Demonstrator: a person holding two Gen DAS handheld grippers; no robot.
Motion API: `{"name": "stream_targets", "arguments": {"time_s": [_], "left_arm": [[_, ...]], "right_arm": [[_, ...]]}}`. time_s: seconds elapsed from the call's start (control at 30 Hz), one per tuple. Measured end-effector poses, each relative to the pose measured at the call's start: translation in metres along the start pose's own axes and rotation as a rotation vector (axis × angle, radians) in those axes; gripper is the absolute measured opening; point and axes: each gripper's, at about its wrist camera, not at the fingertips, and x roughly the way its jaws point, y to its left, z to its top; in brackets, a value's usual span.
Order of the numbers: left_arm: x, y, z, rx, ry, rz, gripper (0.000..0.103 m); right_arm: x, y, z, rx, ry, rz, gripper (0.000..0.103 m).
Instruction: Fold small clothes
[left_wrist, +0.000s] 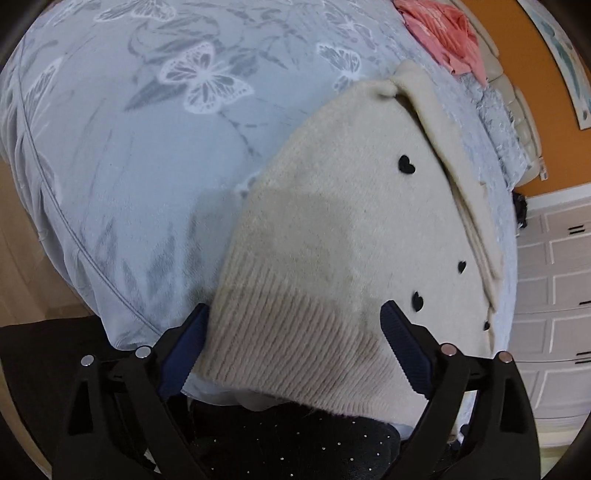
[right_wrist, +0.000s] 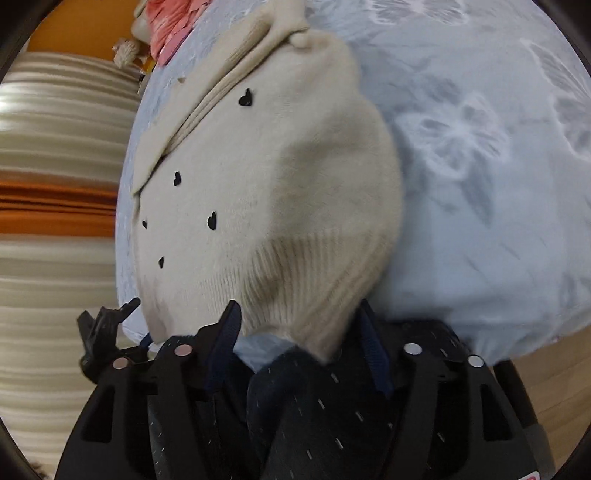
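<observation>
A cream knitted sweater with small black heart buttons (left_wrist: 332, 229) lies flat on a bed with a pale blue butterfly-print cover (left_wrist: 129, 147). The left gripper (left_wrist: 295, 328) stands spread wide over the ribbed hem — its blue pads are apart, pressing on nothing. The right gripper (right_wrist: 299, 325) is likewise spread at the hem's other corner. A crumpled pink garment (left_wrist: 447, 37) lies farther up the bed.

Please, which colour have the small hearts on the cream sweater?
Black. The small hearts on the cream sweater show best in the left wrist view.
</observation>
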Motion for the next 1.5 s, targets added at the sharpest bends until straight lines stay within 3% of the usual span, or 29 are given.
{"name": "stream_targets", "arguments": {"time_s": [0.07,0.1,0.13,0.17,0.2,0.23,0.27,0.37,0.53,0.67,0.7,0.8,0.87,0.93,0.97,1.0,1.07,1.1,1.13,1.17,1.27,1.37,1.5], "left_arm": [[0.002,0.0,0.002,-0.036,0.025,0.005,0.09],[0.003,-0.001,0.002,-0.045,0.036,-0.001,0.089],[0.003,-0.001,0.003,-0.057,0.049,-0.012,0.082],[0.002,-0.002,0.002,-0.059,0.05,-0.011,0.064],[-0.001,-0.002,0.003,-0.055,0.046,-0.013,0.052],[-0.003,-0.003,-0.001,-0.058,0.046,-0.032,0.027],[-0.007,-0.001,-0.002,-0.07,0.051,-0.058,0.014],[-0.027,0.003,-0.007,-0.093,0.031,-0.144,0.01],[-0.077,0.001,-0.019,-0.033,0.0,-0.26,0.009],[-0.112,-0.002,-0.039,0.011,-0.009,-0.325,0.005],[-0.118,-0.003,-0.045,0.016,-0.01,-0.336,0.005],[-0.137,0.003,-0.065,0.047,-0.008,-0.359,0.0],[-0.142,0.007,-0.076,0.078,-0.005,-0.357,0.0],[-0.139,0.012,-0.081,0.085,-0.029,-0.298,0.0],[-0.137,0.017,-0.081,0.063,-0.046,-0.274,0.007],[-0.13,0.023,-0.078,0.018,-0.041,-0.272,0.016],[-0.116,0.026,-0.071,-0.051,-0.023,-0.258,0.069],[-0.112,0.028,-0.068,-0.065,-0.037,-0.238,0.074],[-0.107,0.028,-0.064,-0.064,-0.059,-0.21,0.076],[-0.099,0.027,-0.058,-0.049,-0.068,-0.181,0.082],[-0.073,0.028,-0.043,-0.062,-0.051,-0.121,0.086],[-0.044,0.032,-0.032,-0.098,0.009,-0.129,0.088],[-0.008,0.034,-0.026,-0.14,0.078,-0.085,0.088]], "right_arm": [[0.007,0.001,0.006,0.015,-0.001,0.009,0.062],[0.007,-0.001,0.006,0.019,-0.012,0.012,0.05],[0.007,0.001,0.005,0.016,-0.033,0.024,0.02],[0.004,0.001,0.005,0.016,-0.049,0.048,0.011],[-0.001,0.0,-0.001,0.023,-0.066,0.06,0.011],[-0.009,0.0,-0.004,0.026,-0.099,0.075,0.011],[-0.018,0.001,-0.01,0.02,-0.131,0.096,0.011],[-0.053,-0.002,-0.024,0.006,-0.215,0.151,0.01],[-0.108,-0.018,-0.052,0.017,-0.309,0.237,0.009],[-0.132,-0.023,-0.074,0.01,-0.344,0.256,0.007],[-0.139,-0.024,-0.083,0.002,-0.351,0.258,0.0],[-0.155,-0.03,-0.101,-0.008,-0.378,0.283,0.001],[-0.164,-0.04,-0.116,-0.022,-0.378,0.241,0.001],[-0.165,-0.049,-0.124,-0.031,-0.37,0.165,0.001],[-0.163,-0.053,-0.123,-0.02,-0.364,0.143,0.007],[-0.163,-0.054,-0.122,-0.007,-0.364,0.111,0.01],[-0.159,-0.052,-0.115,-0.006,-0.359,0.058,0.014],[-0.155,-0.049,-0.108,-0.014,-0.351,0.058,0.03],[-0.151,-0.047,-0.103,-0.013,-0.344,0.058,0.046],[-0.145,-0.043,-0.094,-0.009,-0.343,0.049,0.069],[-0.122,-0.034,-0.071,-0.032,-0.299,0.05,0.07],[-0.087,-0.026,-0.044,-0.021,-0.214,0.031,0.071],[-0.039,-0.027,-0.02,0.044,-0.082,0.007,0.071]]}}
